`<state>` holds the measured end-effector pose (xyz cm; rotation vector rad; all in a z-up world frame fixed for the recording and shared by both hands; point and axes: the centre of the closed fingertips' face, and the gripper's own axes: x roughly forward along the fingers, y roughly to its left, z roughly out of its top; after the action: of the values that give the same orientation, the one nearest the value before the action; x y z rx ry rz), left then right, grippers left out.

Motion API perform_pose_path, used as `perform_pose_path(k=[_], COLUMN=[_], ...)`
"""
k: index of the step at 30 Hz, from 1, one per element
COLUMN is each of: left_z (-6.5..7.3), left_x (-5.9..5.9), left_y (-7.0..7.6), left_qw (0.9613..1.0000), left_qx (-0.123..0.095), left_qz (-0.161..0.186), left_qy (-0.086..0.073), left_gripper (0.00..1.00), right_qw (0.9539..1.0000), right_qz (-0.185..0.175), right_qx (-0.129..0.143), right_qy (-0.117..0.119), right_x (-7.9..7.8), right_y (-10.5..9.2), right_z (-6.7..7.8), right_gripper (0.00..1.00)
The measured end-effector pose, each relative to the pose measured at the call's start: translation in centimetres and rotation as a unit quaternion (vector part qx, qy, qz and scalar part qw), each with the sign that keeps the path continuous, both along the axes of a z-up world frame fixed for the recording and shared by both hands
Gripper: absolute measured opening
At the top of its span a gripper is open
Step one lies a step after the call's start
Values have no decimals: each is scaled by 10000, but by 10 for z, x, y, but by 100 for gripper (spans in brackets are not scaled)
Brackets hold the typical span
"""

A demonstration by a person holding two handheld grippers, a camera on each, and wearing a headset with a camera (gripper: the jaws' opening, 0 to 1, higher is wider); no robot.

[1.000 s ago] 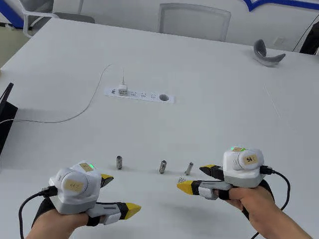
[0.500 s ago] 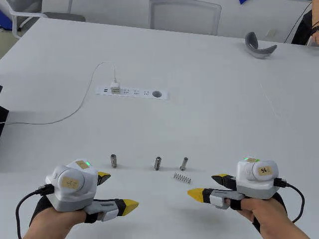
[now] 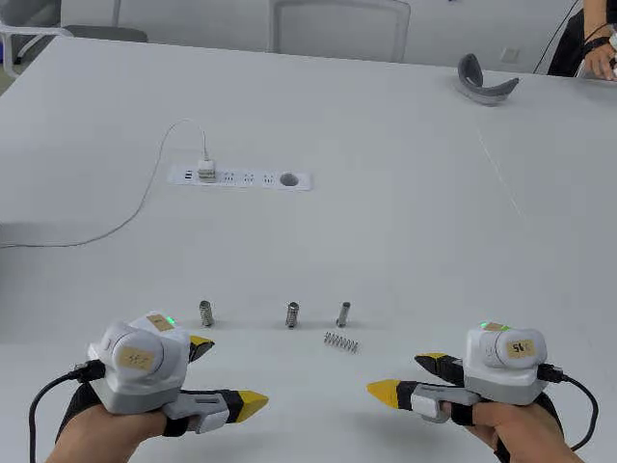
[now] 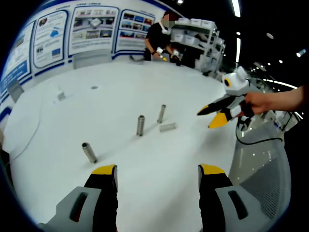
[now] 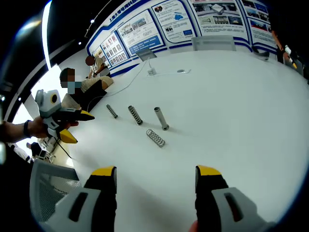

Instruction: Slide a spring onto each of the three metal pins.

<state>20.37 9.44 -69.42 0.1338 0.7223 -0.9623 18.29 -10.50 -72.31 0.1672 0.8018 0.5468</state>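
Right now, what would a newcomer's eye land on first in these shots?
Three pins stand in a row on the white table: the left pin and middle pin wear springs, while the right pin is bare, with a loose spring lying just in front of it. The left claw and right claw hover open nearer the person, holding nothing.

The right gripper has pulled back toward the person. A second ago its yellow tip was right next to the loose spring. Now the spring lies well out in front of the gripper's wide-apart jaws, and nothing touches it. The gripper has also moved away from the bare pin, which now stands farther ahead of it, just past the spring.
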Motion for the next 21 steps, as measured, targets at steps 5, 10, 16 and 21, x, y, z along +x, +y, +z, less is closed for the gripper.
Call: perform_pose_path(k=[5, 10, 16, 21], left_z=[-1, -4, -7, -10], left_x=[-4, -7, -8, -7], left_y=[-12, -25, -45, -64], left_qw=[9997, 9990, 9977, 9963], left_qx=[81, 152, 198, 209], left_qz=[-213, -414, -640, -833], left_qy=[-30, -37, -42, -64], left_gripper=[70, 70, 69, 69], right_qw=[10000, 9999, 9999, 9998], right_qz=[-51, -82, -97, -100], right_qx=[22, 61, 118, 176], right_qy=[2, -4, 24, 42], right_x=[-4, -7, -14, -18], right_y=[-5, -8, -10, -12], right_z=[-1, -1, 0, 0], right_gripper=[68, 68, 68, 68])
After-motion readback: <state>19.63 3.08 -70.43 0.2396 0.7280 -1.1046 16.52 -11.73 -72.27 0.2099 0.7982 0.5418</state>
